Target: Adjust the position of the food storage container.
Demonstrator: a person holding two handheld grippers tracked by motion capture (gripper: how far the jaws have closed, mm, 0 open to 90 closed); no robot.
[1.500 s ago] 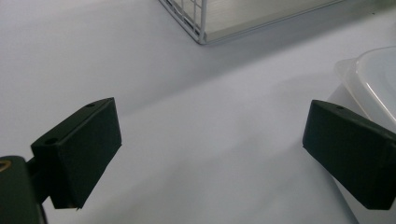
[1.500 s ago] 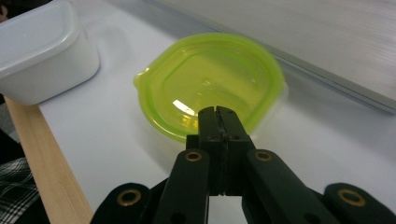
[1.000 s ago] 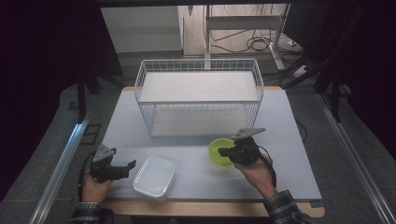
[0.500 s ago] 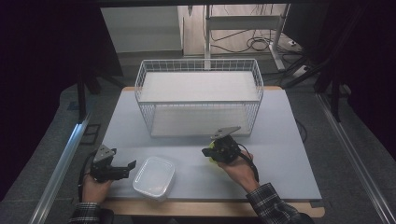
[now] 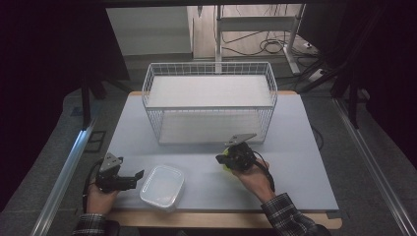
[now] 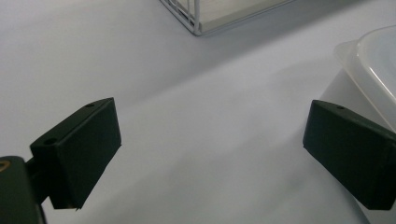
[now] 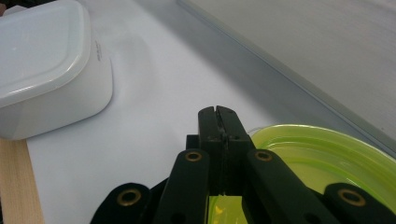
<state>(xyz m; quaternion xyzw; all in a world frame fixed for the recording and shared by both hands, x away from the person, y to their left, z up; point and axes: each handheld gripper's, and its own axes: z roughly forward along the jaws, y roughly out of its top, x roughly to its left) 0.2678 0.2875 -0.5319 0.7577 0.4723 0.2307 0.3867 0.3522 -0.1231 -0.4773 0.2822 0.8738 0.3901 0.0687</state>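
The right gripper is seen right of centre in the lower half of the high view. Its jaws are pressed together on the rim of a yellow-green bowl, which is largely covered by the gripper body there. In the right gripper view, the right gripper is located at lower centre, its two jaws meeting with the thin green rim pinched between them. The yellow-green bowl extends from the jaws to the lower right of that frame.

A clear plastic container is placed at lower left of centre in the high view, on the pale table mat, well apart from the bowl. In the right gripper view, the same container occupies the upper left.

The left gripper is held at lower left of the high view, just beside the container. Its jaws are set wide apart, with nothing between them.

A white wire basket is positioned at upper centre.
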